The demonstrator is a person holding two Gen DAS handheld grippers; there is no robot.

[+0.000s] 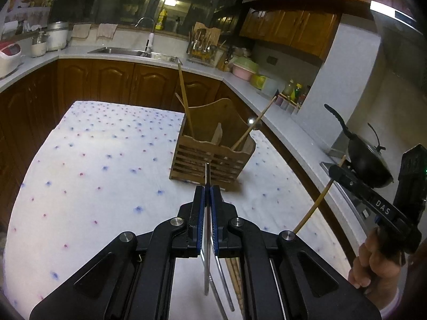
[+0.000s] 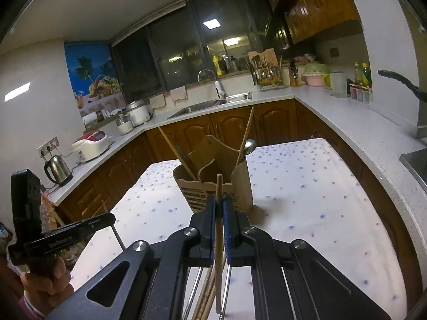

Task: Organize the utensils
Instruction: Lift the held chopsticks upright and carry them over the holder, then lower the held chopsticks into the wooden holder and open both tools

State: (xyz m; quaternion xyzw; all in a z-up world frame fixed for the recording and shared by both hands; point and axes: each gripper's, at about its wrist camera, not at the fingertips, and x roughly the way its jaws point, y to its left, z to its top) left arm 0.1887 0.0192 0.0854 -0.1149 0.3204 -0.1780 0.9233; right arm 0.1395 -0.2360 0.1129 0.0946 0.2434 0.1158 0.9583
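A wooden slatted utensil holder [image 1: 210, 157] stands on the dotted white tablecloth [image 1: 93, 165]; it also shows in the right wrist view [image 2: 216, 184]. It holds wooden chopsticks [image 1: 185, 98] and a metal spoon [image 1: 253, 122]. My left gripper [image 1: 207, 189] is shut on a thin metal utensil [image 1: 207, 173], just in front of the holder. My right gripper [image 2: 218, 198] is shut on a wooden chopstick [image 2: 219, 186], close before the holder. More chopsticks and metal utensils [image 2: 205, 293] lie on the cloth under the grippers. The right gripper also shows at the right of the left wrist view [image 1: 336, 170].
A grey countertop [image 1: 280, 122] wraps around the table, with a sink [image 1: 125, 51], a utensil rack [image 1: 202, 45], a black wok [image 1: 368, 160] on the stove, a rice cooker [image 2: 90, 144] and a kettle [image 2: 57, 169]. Brown cabinets stand below.
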